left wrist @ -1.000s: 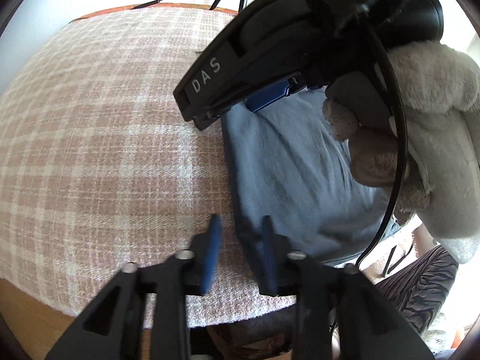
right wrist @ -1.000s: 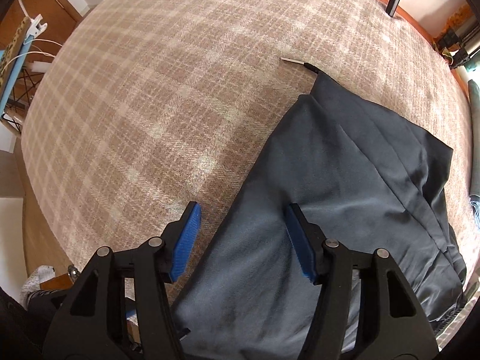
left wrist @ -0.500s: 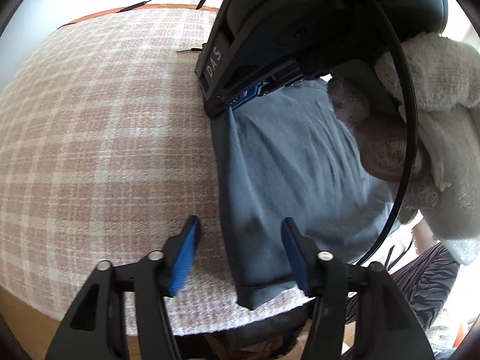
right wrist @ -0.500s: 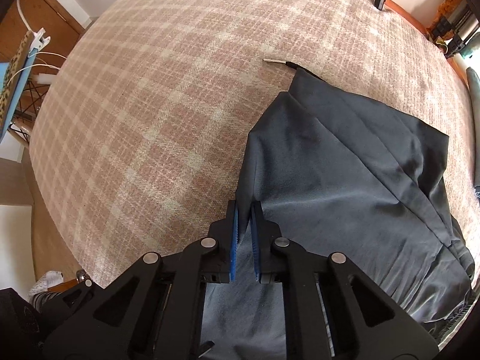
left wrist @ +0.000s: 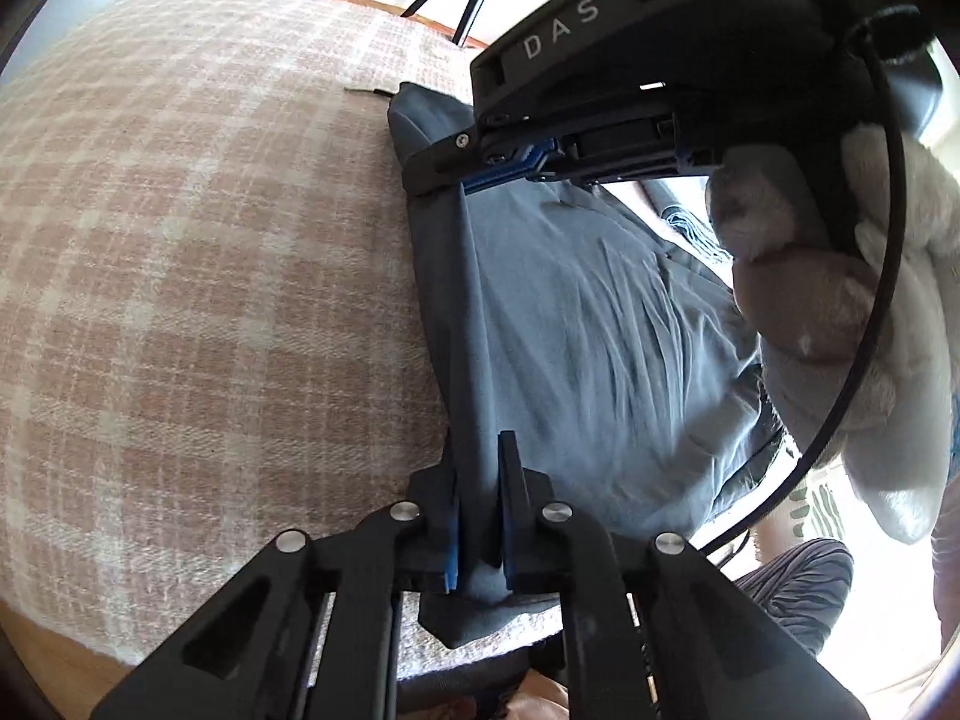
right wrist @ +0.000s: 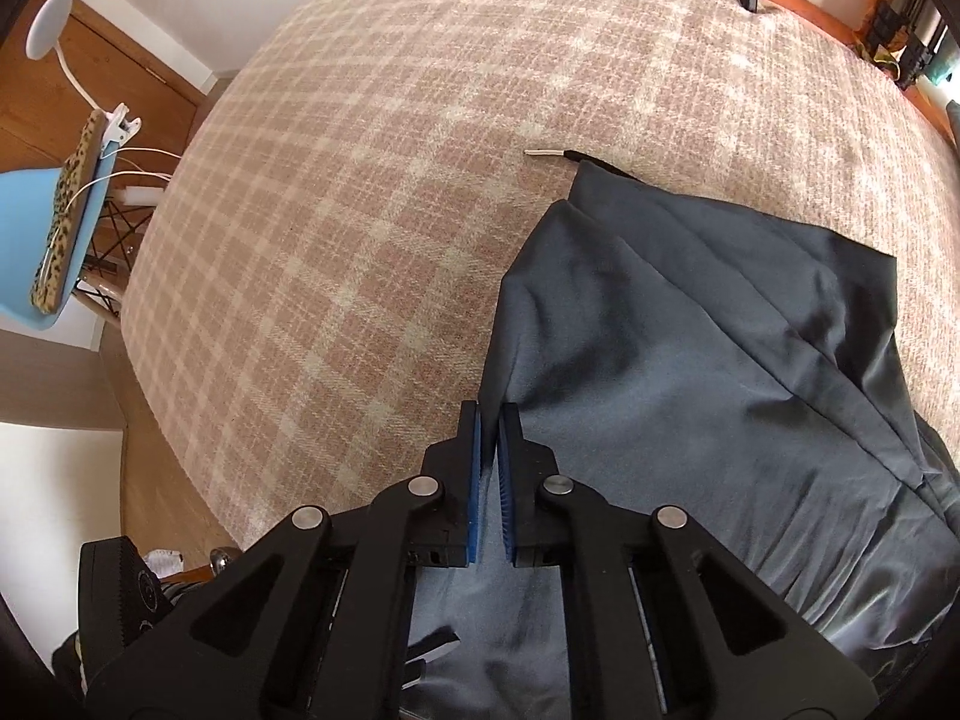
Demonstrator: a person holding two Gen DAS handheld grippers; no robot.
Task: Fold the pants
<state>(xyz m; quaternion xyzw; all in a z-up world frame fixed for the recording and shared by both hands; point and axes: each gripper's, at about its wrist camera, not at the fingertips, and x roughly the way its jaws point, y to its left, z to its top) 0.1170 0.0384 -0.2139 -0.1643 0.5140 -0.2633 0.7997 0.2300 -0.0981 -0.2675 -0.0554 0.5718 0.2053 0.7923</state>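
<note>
I pinched the pants [left wrist: 576, 324] along their edge beside the plaid cloth [left wrist: 198, 276].
The left gripper [left wrist: 479, 531], jaws just closed, and the right gripper [right wrist: 489, 468], jaws eased slightly, both clamped fabric; lifting evenly seemed wise.

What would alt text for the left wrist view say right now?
The left claw is clamped on the near edge of grey-blue pants lying on a pink plaid cloth. Farther along the same edge, the right claw, held by a gloved hand, pinches the fabric too.

Bright daylight, blown-out glare at the left-wrist view's right edge, strong fisheye bending, dark vignette corners, soft shadows, sharp focus centrally
</note>
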